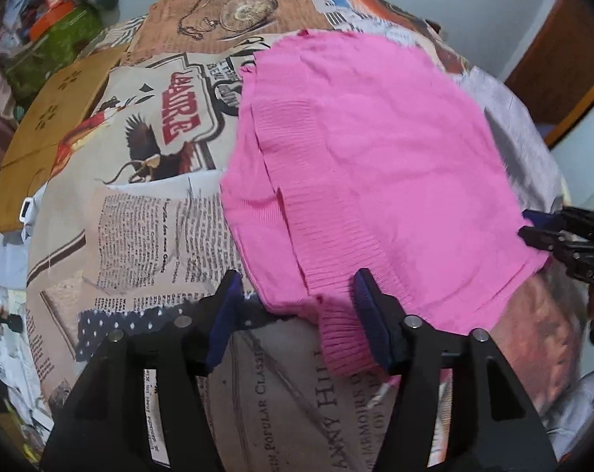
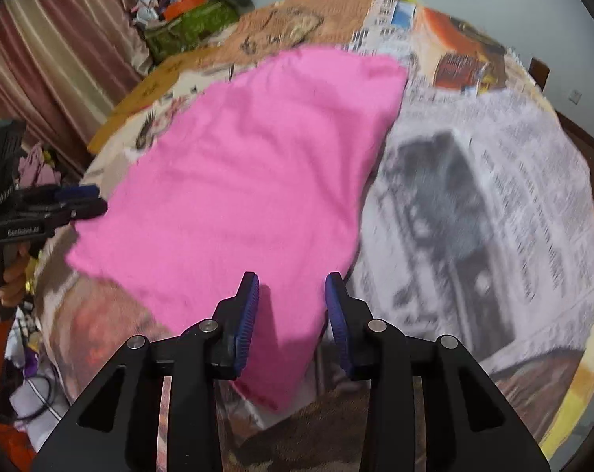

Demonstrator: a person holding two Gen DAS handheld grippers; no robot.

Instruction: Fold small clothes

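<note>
On the newspaper-print tablecloth [image 1: 147,212] lies the pink knit garment [image 1: 360,165] spread flat, with the left gripper [image 1: 297,306] released at its ribbed near corner and the right gripper [image 2: 293,303] released over its other near corner.

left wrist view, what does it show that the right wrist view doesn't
Only the left wrist view shows the ribbed cuff of the pink garment between the open left tongs, plus the eagle print on the cover. Only the right wrist view shows the curtain and a hand holding the left tongs. Both show the pink garment spread flat and both tongs open.
</note>
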